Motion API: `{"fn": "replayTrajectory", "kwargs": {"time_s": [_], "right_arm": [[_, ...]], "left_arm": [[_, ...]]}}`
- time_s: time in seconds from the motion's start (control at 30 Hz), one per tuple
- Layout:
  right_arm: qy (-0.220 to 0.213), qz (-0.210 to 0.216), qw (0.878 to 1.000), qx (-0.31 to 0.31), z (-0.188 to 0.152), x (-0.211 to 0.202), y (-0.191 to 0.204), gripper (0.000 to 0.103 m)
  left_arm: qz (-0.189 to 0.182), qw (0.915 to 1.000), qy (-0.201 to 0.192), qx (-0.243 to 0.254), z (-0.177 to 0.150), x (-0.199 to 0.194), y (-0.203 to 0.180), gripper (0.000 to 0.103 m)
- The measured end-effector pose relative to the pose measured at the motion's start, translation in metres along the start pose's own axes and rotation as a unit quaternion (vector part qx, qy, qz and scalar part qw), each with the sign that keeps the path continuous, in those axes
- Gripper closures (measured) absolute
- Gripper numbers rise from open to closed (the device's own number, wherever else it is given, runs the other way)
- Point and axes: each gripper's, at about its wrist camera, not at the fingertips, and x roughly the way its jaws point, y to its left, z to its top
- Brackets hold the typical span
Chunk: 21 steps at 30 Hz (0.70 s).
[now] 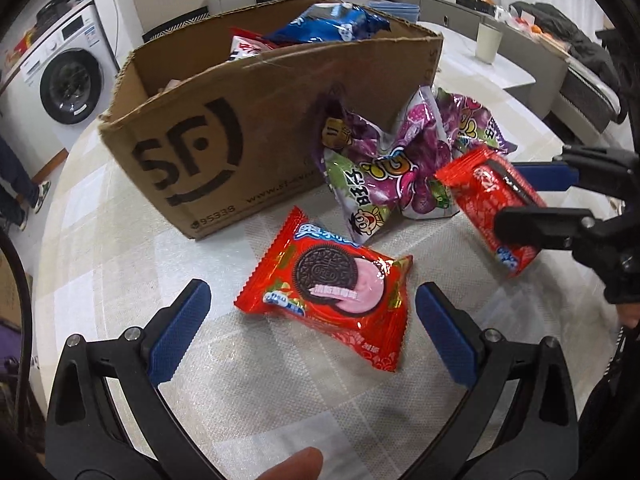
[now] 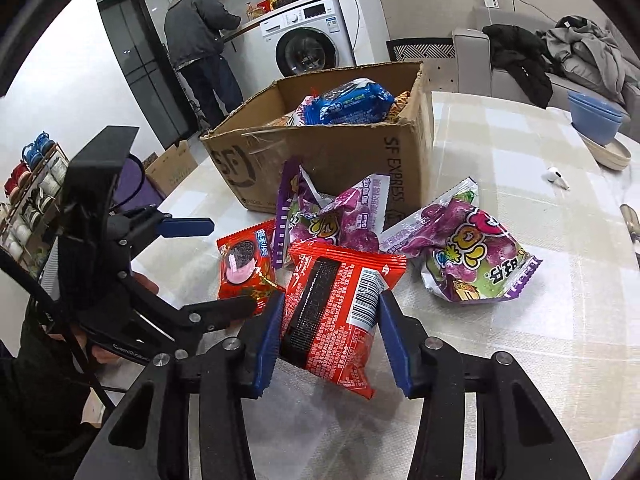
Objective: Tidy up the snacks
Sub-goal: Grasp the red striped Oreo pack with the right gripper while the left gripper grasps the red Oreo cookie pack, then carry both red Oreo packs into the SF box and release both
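Note:
A red Oreo pack [image 1: 330, 292] lies flat on the table between the open jaws of my left gripper [image 1: 312, 320], which is empty. It also shows in the right wrist view [image 2: 244, 264]. My right gripper [image 2: 330, 332] is shut on a second red Oreo pack [image 2: 332, 312], back side up, tilted above the table; it shows in the left wrist view [image 1: 488, 200] at the right. Purple gummy bags [image 1: 392, 168] [image 2: 464, 256] lie beside a cardboard SF box [image 1: 224, 128] [image 2: 340, 152] that holds a blue snack pack [image 2: 348, 102] and other snacks.
A white cup [image 1: 488, 42] stands beyond the box. Blue bowls on a plate [image 2: 596, 120] and a white earbud [image 2: 558, 176] sit at the table's far right. A person [image 2: 200, 40] stands by a washing machine [image 2: 308, 40]. A sofa with clothes [image 2: 560, 60] is behind.

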Motion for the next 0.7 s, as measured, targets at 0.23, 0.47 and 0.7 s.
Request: {"fn": "replayTrajectory", "kwargs": {"time_s": [0.23,0.47,0.7], "right_arm": [[-0.004,0.0,1.0,0.005,0.0,-0.006,-0.005,0.056],[-0.006,-0.001,1.0,0.009,-0.002,-0.011,-0.008,0.056],[-0.011,0.001,1.0,0.009,0.0,-0.012,-0.006,0.056]], "left_arm": [[-0.014,0.9996,0.019,0.015,0.004,0.015,-0.005,0.02],[-0.027,0.9995,0.005,0.016,0.0,0.014,-0.007,0.052],[-0.028,0.9996,-0.004,0.0,-0.006,0.01,-0.003,0.055]]}}
